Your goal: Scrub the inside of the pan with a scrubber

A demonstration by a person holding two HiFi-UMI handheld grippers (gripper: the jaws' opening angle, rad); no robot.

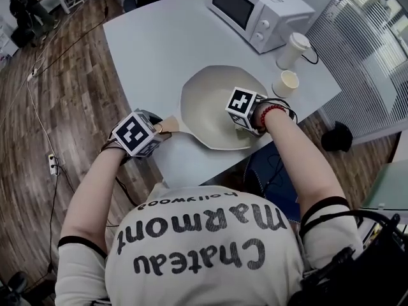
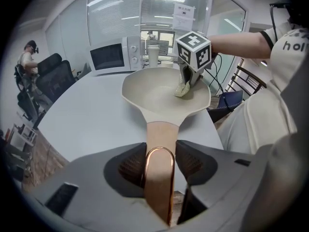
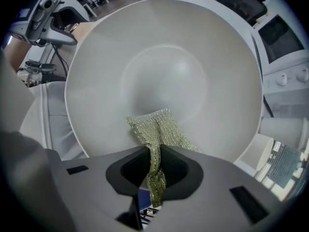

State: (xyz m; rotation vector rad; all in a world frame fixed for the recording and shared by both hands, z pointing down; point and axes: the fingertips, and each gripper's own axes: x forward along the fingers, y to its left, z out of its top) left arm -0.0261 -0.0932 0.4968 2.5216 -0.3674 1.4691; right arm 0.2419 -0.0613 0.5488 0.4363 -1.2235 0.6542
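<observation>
**We Scrub the Pan on a Grey Table**

We stand at a pale grey table (image 1: 159, 43) in an office room. The cream pan (image 1: 207, 101) sits near our edge of the table. Our left gripper (image 2: 159, 166) has its two fingers closed snug on the coppery handle (image 2: 161, 134), only as wide as the handle is. Our right gripper (image 3: 154, 166) pinches the green, sparkly scrubber (image 3: 157, 127), with its fingers almost together. The loose end of the scrubber lies against the inside of the pan. Behind the pan are a white microwave (image 1: 255, 8), a tall cup (image 1: 292, 48) and a short cup (image 1: 285, 83). The floor (image 1: 70, 94) is brown wood. Blinds (image 1: 360, 56) cover the glass on the right. Black chairs (image 2: 53, 74) stand off to the left.
</observation>
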